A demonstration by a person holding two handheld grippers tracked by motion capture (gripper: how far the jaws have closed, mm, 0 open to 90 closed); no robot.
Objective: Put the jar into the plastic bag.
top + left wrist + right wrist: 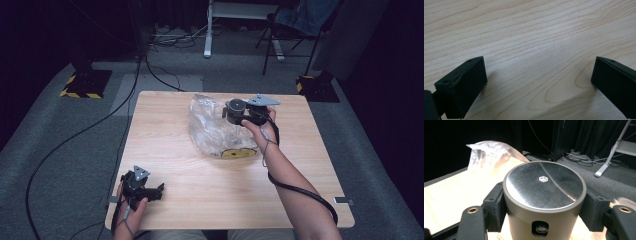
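While the left tool (161,191) rests open on the bench (200,185), the right tool (229,111) clamps a grey canister (544,195) beside the plastic bag (207,127); bagging likely follows.

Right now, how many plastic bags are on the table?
1. The clear plastic bag lies on the far middle of the table, beside the cylinder that the right gripper holds.
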